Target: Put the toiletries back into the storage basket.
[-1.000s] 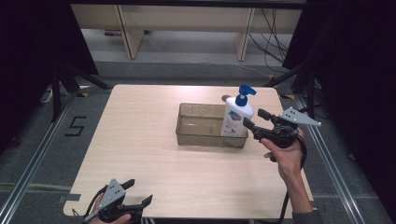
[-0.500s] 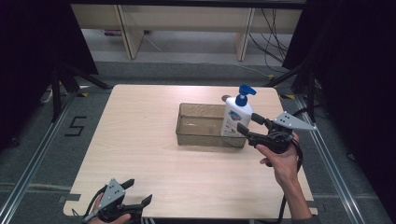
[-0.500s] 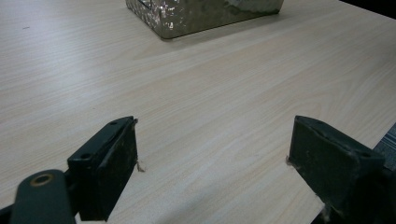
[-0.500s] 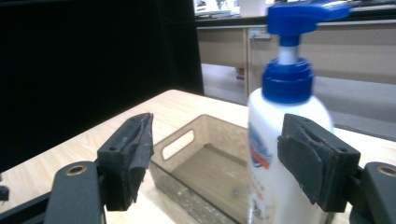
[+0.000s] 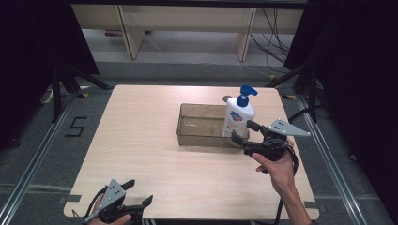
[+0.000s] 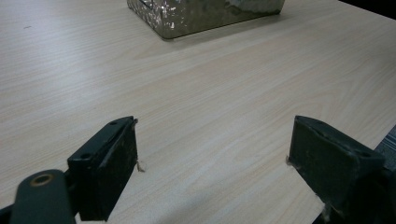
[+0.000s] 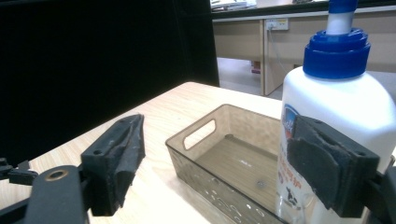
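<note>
A white pump bottle (image 5: 238,117) with a blue cap stands upright in the right end of a clear brown tray (image 5: 202,139) at the table's middle. My right gripper (image 5: 242,130) is open just in front of the bottle, touching nothing. In the right gripper view the bottle (image 7: 336,107) rises behind the right jaw, and the tray (image 7: 219,140) lies between the jaws of the gripper (image 7: 215,163). My left gripper (image 5: 140,192) is open at the table's front left edge, with bare wood between its jaws (image 6: 212,158).
The wooden table (image 5: 141,131) has wide free room to the left of and in front of the tray. A corner of the tray (image 6: 201,14) appears far ahead in the left gripper view. Metal rails and dark floor surround the table.
My right gripper has drawn back from the bottle, toward the person and slightly lower. The bottle stays upright in the tray. The left gripper has barely moved.
</note>
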Demonstrator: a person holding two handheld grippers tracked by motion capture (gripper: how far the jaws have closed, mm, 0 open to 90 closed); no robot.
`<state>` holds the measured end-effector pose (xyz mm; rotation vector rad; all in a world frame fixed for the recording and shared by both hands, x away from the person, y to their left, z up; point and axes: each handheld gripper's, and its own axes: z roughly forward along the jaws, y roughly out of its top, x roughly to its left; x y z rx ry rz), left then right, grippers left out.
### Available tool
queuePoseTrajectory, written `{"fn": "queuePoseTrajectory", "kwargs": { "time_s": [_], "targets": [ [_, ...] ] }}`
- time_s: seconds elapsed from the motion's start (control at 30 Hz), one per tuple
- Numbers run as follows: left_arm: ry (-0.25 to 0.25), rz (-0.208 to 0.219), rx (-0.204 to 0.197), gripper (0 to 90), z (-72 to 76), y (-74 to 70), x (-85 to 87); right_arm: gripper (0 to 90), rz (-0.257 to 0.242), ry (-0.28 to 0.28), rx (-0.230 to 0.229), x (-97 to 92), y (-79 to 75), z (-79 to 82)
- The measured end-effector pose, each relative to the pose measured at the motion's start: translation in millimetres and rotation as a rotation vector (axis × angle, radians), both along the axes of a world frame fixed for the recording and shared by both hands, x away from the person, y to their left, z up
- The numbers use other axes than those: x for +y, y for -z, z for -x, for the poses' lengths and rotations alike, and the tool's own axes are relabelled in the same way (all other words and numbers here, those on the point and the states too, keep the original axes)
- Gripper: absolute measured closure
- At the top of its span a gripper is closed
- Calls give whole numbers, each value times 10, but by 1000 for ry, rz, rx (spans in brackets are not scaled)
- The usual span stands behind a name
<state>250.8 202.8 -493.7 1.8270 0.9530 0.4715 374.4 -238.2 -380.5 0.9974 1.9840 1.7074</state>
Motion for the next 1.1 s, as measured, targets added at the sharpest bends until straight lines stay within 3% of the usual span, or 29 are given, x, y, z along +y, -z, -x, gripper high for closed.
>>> {"fn": "queuePoseTrajectory", "kwargs": {
  "time_s": [0.1,0.4,0.47,0.57,0.6,0.63,0.67,0.77,0.97,1.0,1.07,1.1],
  "targets": [
    [-1,2,1,149,-1,0,1,171,14,1,4,7,2,23],
    [0,0,2,149,0,0,1,154,-5,-23,-1,68,48,69],
    [-1,0,2,149,-1,-2,3,154,-19,-27,23,93,56,95],
    [-1,2,2,149,0,0,2,154,14,-33,-1,94,69,95],
    [-1,2,2,149,1,-1,1,154,-11,-37,13,118,82,109],
    [1,-9,3,149,1,-4,10,154,-1,-41,3,118,85,109],
    [-1,3,1,149,-1,-1,3,154,-11,-38,30,133,85,134],
    [-1,2,2,149,0,0,0,155,9,-42,-1,138,104,129],
    [2,-10,-5,149,-4,-3,5,156,-2,-52,30,180,159,180],
    [2,-19,-7,149,-6,-6,11,156,17,-57,4,174,172,161],
    [-1,-5,-1,149,-2,-1,3,156,9,-67,35,191,204,174],
    [-2,1,1,149,0,0,1,156,14,-60,16,195,226,172]
  ]
}}
